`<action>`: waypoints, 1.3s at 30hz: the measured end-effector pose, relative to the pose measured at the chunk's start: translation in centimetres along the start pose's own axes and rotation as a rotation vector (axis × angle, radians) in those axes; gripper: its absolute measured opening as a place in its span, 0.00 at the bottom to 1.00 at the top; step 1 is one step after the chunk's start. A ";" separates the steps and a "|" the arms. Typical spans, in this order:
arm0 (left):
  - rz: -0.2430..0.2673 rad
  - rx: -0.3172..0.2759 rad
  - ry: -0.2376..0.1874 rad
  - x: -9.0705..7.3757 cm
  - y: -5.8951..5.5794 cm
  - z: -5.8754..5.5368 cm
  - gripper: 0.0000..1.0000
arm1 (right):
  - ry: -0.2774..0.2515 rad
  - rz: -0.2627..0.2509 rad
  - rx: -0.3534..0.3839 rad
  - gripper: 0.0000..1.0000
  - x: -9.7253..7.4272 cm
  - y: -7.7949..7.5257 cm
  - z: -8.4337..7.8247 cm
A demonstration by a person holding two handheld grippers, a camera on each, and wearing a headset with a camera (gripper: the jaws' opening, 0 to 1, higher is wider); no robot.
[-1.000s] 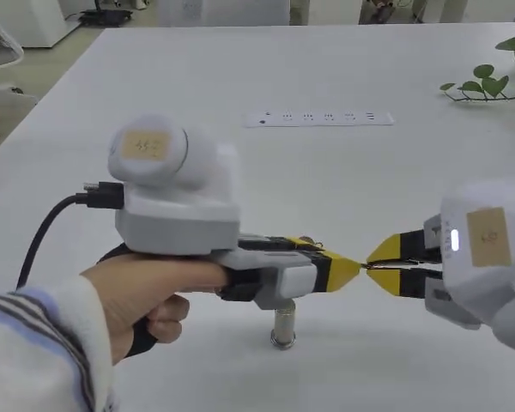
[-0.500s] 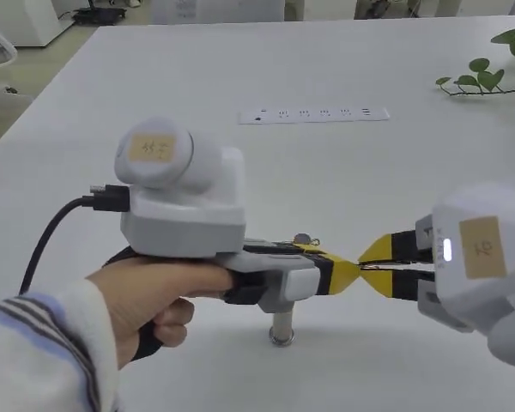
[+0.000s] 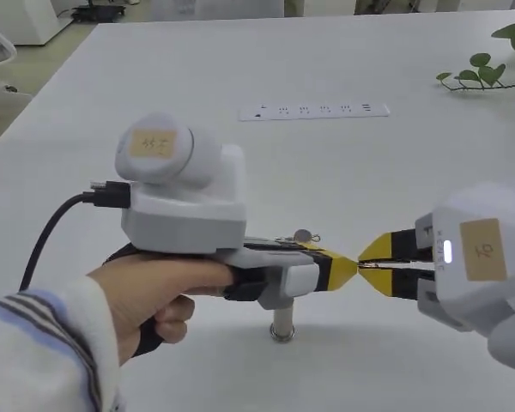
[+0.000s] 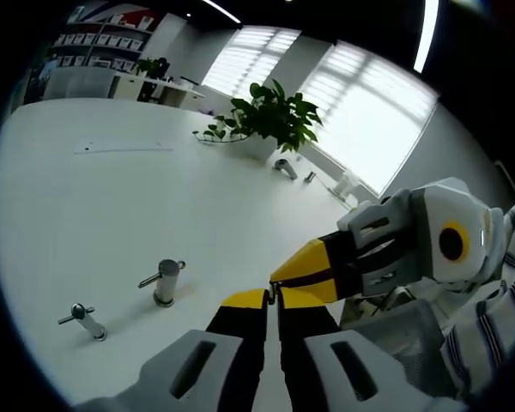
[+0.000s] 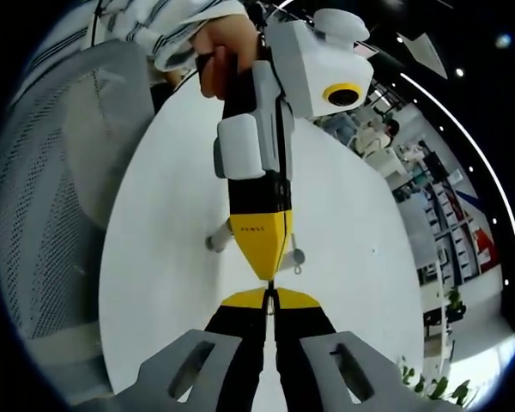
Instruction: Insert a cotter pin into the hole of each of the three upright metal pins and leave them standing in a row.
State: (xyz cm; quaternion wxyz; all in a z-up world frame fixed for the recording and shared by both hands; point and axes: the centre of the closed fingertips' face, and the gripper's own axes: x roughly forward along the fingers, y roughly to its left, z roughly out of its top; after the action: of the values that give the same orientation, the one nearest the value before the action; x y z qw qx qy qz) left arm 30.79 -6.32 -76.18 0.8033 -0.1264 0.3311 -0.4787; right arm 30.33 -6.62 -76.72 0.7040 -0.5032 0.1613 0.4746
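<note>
While yellow wedge tips touch, left tongs [image 3: 351, 268] and right tongs [image 3: 366, 264] closed, grasp unclear, steel pin [image 3: 282, 324] below.

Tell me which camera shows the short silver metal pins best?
The left gripper view: two short silver metal pins sit unobstructed there. The head view shows one pin's base under the left hand-held gripper; the right gripper view shows slivers behind it.

The flat table [image 3: 343, 51] is white. The left gripper [image 3: 348, 268] and the right gripper [image 3: 378, 266] are both white and grey with black jaws and yellow tips. The short round metal pin [image 3: 282, 324] is silver. The sleeve [image 3: 34, 360] has blue, white and grey stripes. The leafy plant [image 3: 491, 73] is green.
</note>
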 end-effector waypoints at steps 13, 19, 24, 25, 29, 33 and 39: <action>0.000 0.037 0.015 -0.2 -0.4 -0.2 0.01 | -0.004 0.002 0.005 0.03 -0.1 0.1 0.1; 0.011 0.037 0.022 -0.3 -0.3 -0.1 0.01 | -0.014 0.000 0.008 0.03 -0.1 0.1 0.2; 0.020 0.022 0.022 -0.3 -0.4 -0.1 0.00 | -0.028 -0.005 0.010 0.03 -0.2 0.0 0.2; 0.020 0.027 0.023 -0.3 -0.4 -0.1 0.00 | -0.032 -0.006 0.008 0.04 -0.3 -0.1 0.2; 0.032 0.034 0.017 -0.5 -0.3 0.0 0.00 | -0.047 -0.023 0.015 0.08 -0.4 -0.3 0.3; 0.035 0.038 0.018 -0.8 -0.4 0.0 0.00 | -0.067 -0.014 0.059 0.15 -0.8 -0.3 0.3; 0.032 0.126 0.038 -1.6 -0.6 -0.2 0.00 | -0.080 0.038 0.152 0.17 -1.2 0.3 -0.9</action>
State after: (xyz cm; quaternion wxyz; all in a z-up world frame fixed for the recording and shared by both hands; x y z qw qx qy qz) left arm 29.72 -5.21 -75.40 0.8107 -0.0612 0.3175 -0.4882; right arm 29.75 -7.94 -76.43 0.7370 -0.4258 0.1780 0.4938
